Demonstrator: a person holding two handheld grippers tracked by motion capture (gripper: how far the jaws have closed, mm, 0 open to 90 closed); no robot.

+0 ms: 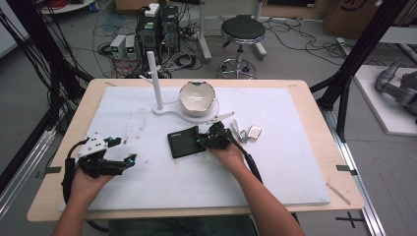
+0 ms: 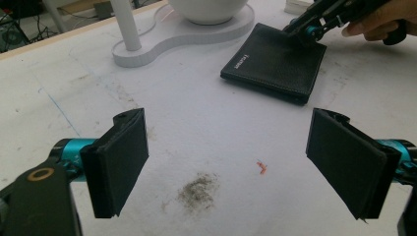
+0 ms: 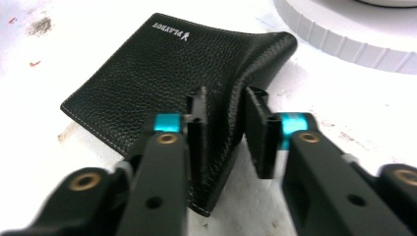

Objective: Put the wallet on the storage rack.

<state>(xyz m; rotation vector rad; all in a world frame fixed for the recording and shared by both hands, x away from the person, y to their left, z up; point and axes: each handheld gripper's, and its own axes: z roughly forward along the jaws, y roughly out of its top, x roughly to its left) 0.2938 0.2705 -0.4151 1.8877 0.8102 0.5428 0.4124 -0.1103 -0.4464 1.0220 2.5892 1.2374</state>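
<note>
A black leather wallet (image 1: 184, 141) lies folded on the white mat near the table's middle. My right gripper (image 1: 205, 141) is at its right edge. In the right gripper view the jaws (image 3: 223, 123) pinch that edge, and the wallet (image 3: 147, 73) bulges up between the pads. The left gripper view has the wallet (image 2: 275, 61) farther off, with the right gripper (image 2: 307, 30) on its far corner. My left gripper (image 1: 125, 162) rests near the mat's front left, its jaws (image 2: 226, 157) wide apart over bare, smudged mat with nothing between them.
Behind the wallet a white bowl (image 1: 196, 97) sits on a white base (image 2: 182, 34) with an upright post (image 1: 154, 78). A small bunch of keys and a tag (image 1: 248, 132) lie right of the wallet. A dark smudge (image 2: 196, 189) marks the mat.
</note>
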